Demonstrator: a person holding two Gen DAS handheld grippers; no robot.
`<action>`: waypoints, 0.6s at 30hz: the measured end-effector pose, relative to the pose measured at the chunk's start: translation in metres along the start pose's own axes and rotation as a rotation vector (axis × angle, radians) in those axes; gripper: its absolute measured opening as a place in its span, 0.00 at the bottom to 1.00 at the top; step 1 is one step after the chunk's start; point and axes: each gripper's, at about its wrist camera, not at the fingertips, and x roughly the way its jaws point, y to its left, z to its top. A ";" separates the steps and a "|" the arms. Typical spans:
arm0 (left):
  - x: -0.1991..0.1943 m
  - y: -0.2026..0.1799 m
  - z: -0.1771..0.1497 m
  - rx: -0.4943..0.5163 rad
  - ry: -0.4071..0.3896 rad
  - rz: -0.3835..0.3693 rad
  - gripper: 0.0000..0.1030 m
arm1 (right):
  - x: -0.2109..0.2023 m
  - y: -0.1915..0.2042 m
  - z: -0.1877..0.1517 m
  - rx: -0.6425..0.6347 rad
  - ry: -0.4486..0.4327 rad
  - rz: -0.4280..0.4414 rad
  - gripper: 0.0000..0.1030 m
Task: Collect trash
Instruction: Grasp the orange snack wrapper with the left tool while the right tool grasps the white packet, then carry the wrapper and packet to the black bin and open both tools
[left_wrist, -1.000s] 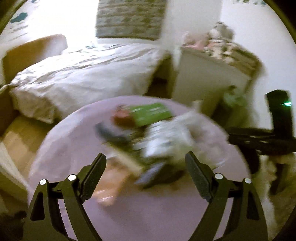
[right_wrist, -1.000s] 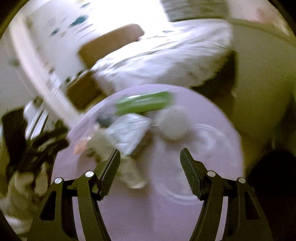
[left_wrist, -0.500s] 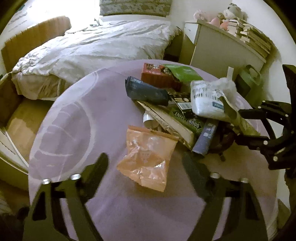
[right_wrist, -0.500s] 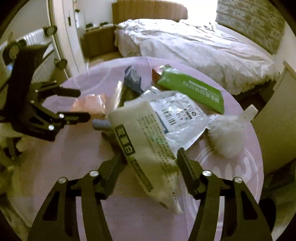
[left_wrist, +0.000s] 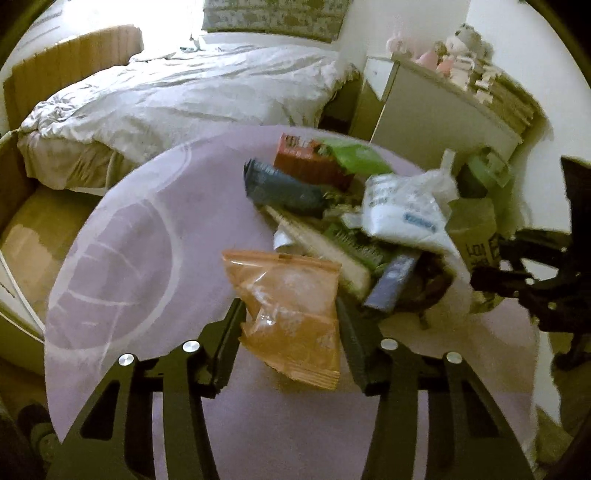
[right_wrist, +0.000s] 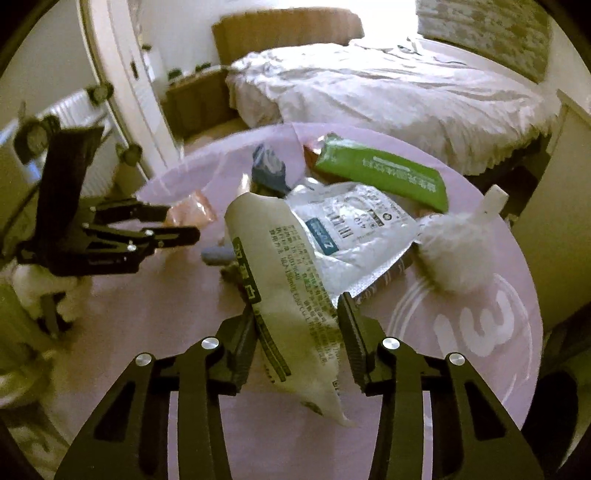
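A pile of trash lies on a round purple rug. My left gripper has its jaws around an orange plastic bag, close on both its sides. My right gripper has its jaws around a long white printed wrapper, which sticks out past the fingers. The pile also holds a white pouch, a green packet, a dark blue wrapper, a red box and a white fluffy thing. The right gripper also shows at the right in the left wrist view.
A bed with rumpled white bedding stands behind the rug. A white cabinet with soft toys on top is at the back right. A green container sits by it. A radiator and door frame are on the left.
Both grippers have moved down and in on the pile. The left jaws have narrowed around the orange bag, the right jaws around the white wrapper.
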 end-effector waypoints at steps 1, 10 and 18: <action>-0.006 -0.004 0.002 0.000 -0.013 -0.010 0.48 | -0.006 -0.003 -0.001 0.021 -0.017 0.010 0.41; -0.033 -0.088 0.037 0.112 -0.091 -0.156 0.48 | -0.050 -0.049 -0.017 0.211 -0.134 0.004 0.41; 0.006 -0.195 0.057 0.251 -0.041 -0.317 0.48 | -0.097 -0.142 -0.066 0.487 -0.223 -0.116 0.41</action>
